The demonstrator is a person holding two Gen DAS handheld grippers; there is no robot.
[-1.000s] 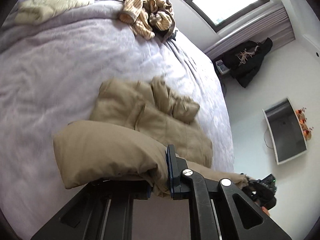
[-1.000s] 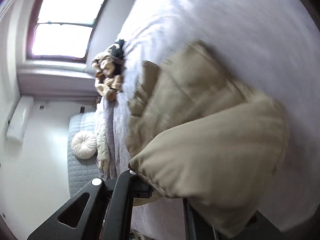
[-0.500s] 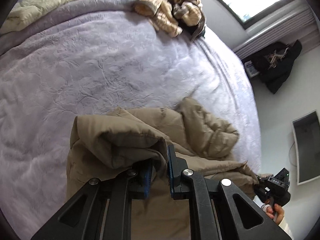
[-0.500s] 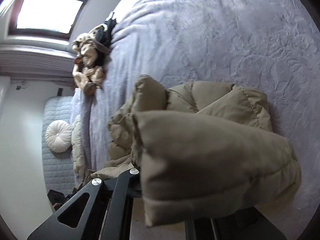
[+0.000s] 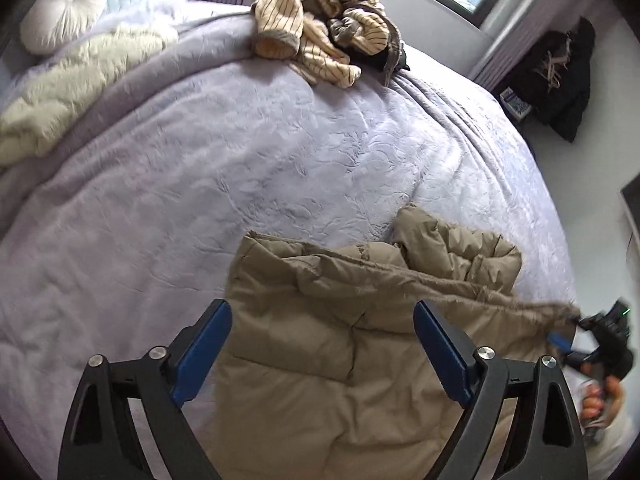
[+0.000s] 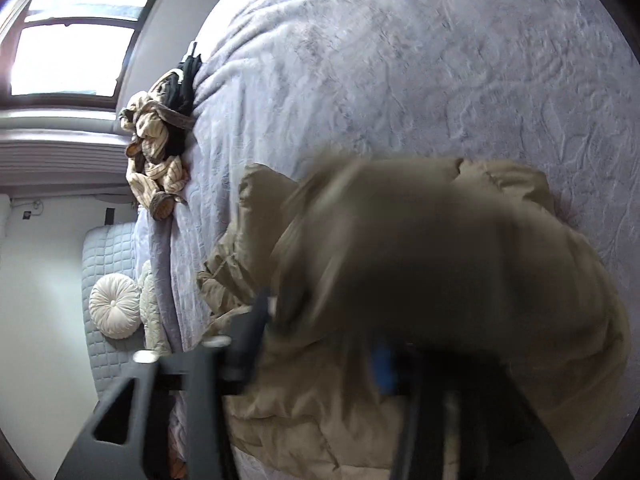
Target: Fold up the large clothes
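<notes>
A tan puffer jacket (image 5: 360,320) lies folded on the lavender bedspread (image 5: 240,160). My left gripper (image 5: 322,344) is open and empty, its blue pads spread just above the jacket's near part. My right gripper shows at the right edge of the left wrist view (image 5: 568,330), at the jacket's fur-trimmed edge. In the right wrist view the jacket (image 6: 440,260) is blurred and bulges over the right gripper (image 6: 324,344); the fingers look spread, with cloth between them, but motion blur hides any grip.
A pile of striped cream clothes (image 5: 324,32) lies at the bed's far edge under the window. A cream fleece (image 5: 72,80) and a round white cushion (image 5: 60,4) lie at the far left. Dark clothes (image 5: 556,76) hang by the wall.
My left gripper opened and let go of the jacket fold, which now lies flat on the jacket. The right gripper's fingers spread apart and the cloth is dropping, blurred.
</notes>
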